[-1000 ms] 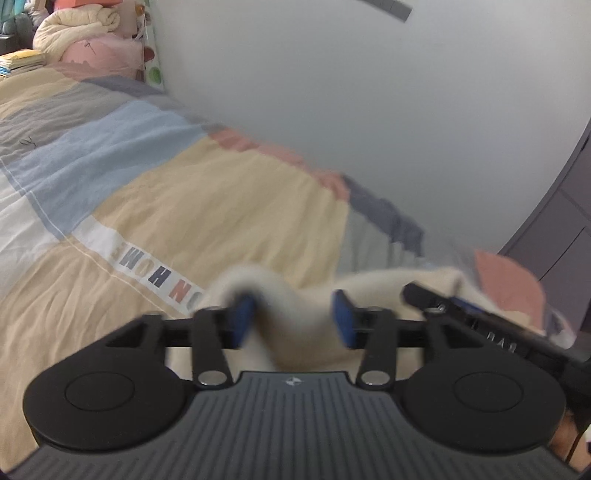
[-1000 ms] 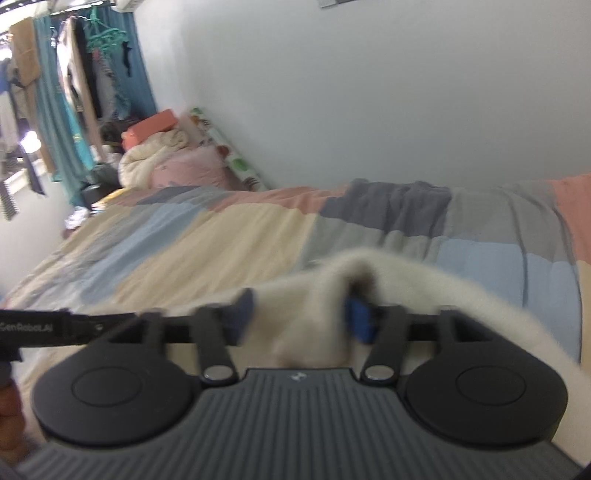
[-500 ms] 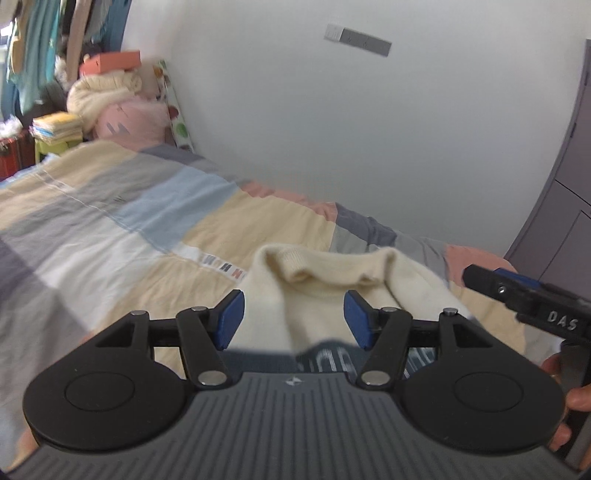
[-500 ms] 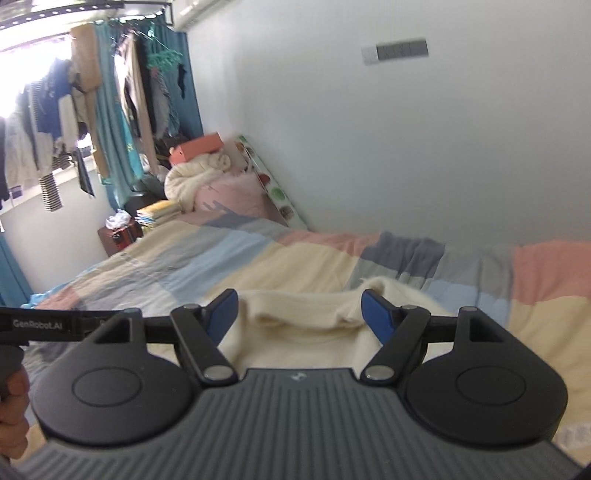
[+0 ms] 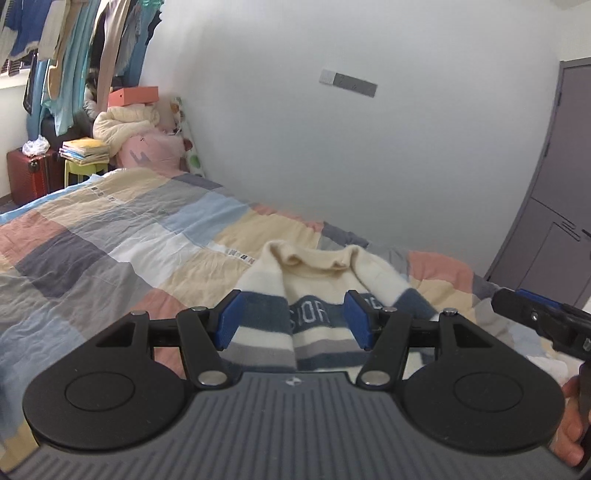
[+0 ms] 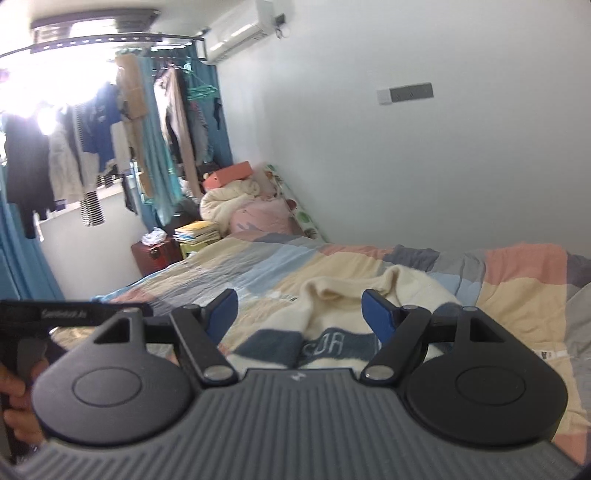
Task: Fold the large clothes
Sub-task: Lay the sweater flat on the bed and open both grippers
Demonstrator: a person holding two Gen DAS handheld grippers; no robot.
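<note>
**Both claws free of the sweater, fold laid down**

A second ago each claw was bunched in cream knit; now the left claw [image 5: 291, 319] stands open and empty, and the right claw [image 6: 300, 315] is empty too, its jaws opening wider. The striped sweater [image 5: 317, 295] lies on the bed [image 5: 110, 236] near the wall-side edge, sleeves turned in, collar toward the wall. This fold looks finished; another probably remains. No containers hold anything relevant.

From my feed: patchwork bedspread [image 5: 122, 236], pink pillow [image 5: 153, 157] under a cream duvet [image 5: 123, 123], orange box [image 5: 133, 96] on top, red suitcase [image 5: 31, 177], wall air conditioner [image 6: 240, 31].
</note>
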